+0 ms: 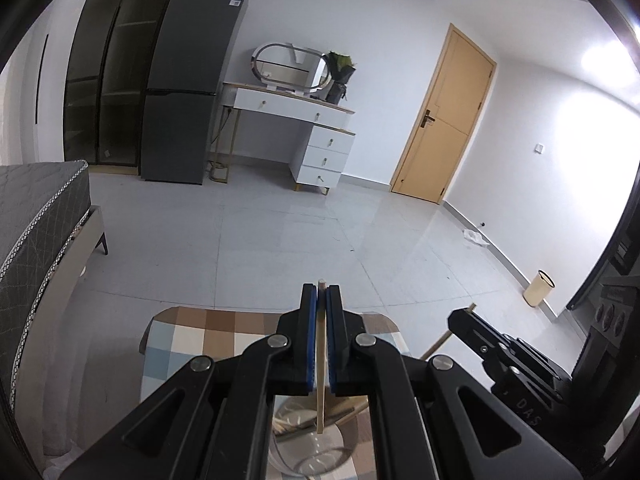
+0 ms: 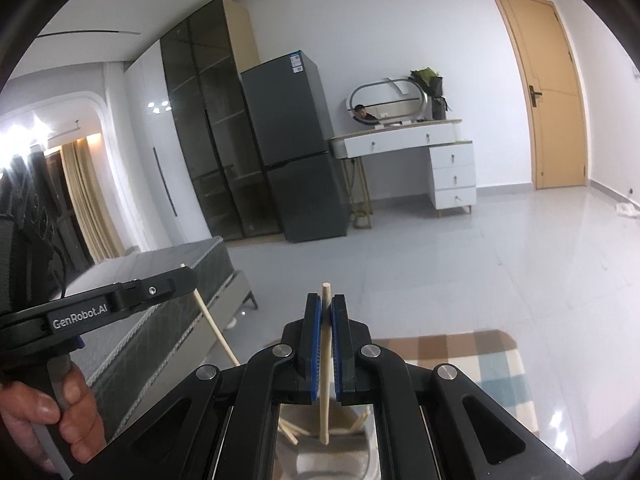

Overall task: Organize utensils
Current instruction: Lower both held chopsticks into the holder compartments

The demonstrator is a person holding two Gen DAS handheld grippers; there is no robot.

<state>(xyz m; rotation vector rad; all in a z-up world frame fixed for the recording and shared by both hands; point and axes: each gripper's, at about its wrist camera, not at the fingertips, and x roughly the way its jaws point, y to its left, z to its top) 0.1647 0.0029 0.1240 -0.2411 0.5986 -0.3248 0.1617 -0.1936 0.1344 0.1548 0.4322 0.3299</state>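
My left gripper is shut on a pale wooden chopstick that hangs down over a metal holder cup with other chopsticks in it. My right gripper is shut on another wooden chopstick, its lower end over the same cup. In the left wrist view the right gripper shows at the right with its chopstick. In the right wrist view the left gripper shows at the left with its chopstick. Both are held above a table with a checkered cloth.
A bed is at the left. A grey fridge, a white dressing table and a wooden door stand across the tiled floor. A beige bin stands by the right wall. A hand grips the left tool.
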